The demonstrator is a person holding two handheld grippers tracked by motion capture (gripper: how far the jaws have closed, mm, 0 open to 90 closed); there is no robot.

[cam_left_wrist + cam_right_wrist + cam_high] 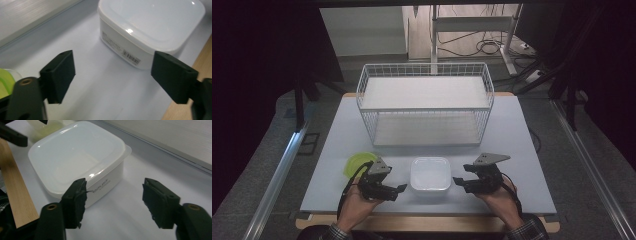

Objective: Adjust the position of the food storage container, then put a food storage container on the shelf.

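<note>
Flanking the square white plastic container (pixel 430 173) with its white lid on, your two grippers sit near the front edge of the pale grey table mat (pixel 337 150). Your left gripper (pixel 399 190) lies just to the container's left, and your right gripper (pixel 459 182) just to its right, both pointing inward at it across a small stretch of bare mat.

In the left gripper view the two black jaws stand wide apart, with nothing between them but mat. The container (pixel 150 32) sits beyond them, towards the right jaw; whether that jaw's tip touches its corner I cannot tell. A barcode label runs along the container's near wall.

In the right gripper view your jaws are likewise spread and hold nothing. The container (pixel 75 160) lies ahead and to the left, with the left jaw's tip overlapping its near wall beside a small printed label; whether it touches is not clear. The gap between the jaws shows plain mat.

A lime-green round plastic dish (pixel 358 164) rests on the mat behind your left gripper, apart from the container. Further back stands a white wire rack (pixel 425 107) with two flat shelves. The wooden table edge (pixel 427 223) runs under the mat's front, where your hands come in.
</note>
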